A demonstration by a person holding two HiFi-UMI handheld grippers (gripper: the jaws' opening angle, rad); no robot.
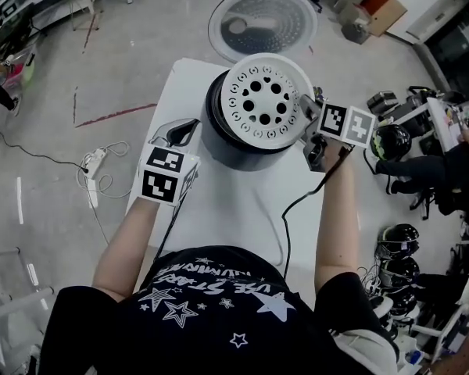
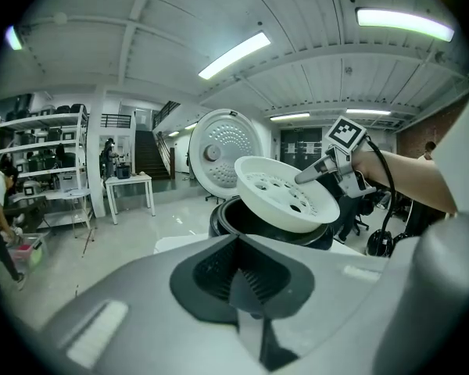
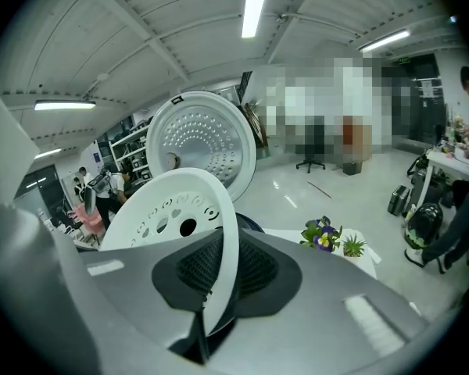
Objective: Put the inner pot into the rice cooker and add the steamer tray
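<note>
The black rice cooker (image 1: 233,148) stands at the far end of the white table (image 1: 219,209), its round lid (image 1: 258,22) swung open behind it. A white steamer tray (image 1: 262,104) with several holes hangs tilted just over the cooker's mouth. My right gripper (image 1: 309,125) is shut on the tray's right rim. In the right gripper view the rim (image 3: 219,280) runs between the jaws. The tray hides the cooker's inside. My left gripper (image 1: 176,135) hovers left of the cooker, shut and empty. In the left gripper view it (image 2: 246,287) points at the cooker (image 2: 234,221) and tray (image 2: 285,194).
A black cable (image 1: 285,217) runs across the table near the person. Small potted flowers (image 3: 324,237) stand on the table's right end. A power strip (image 1: 94,162) lies on the floor at left. Helmets (image 1: 391,141) and chairs crowd the right.
</note>
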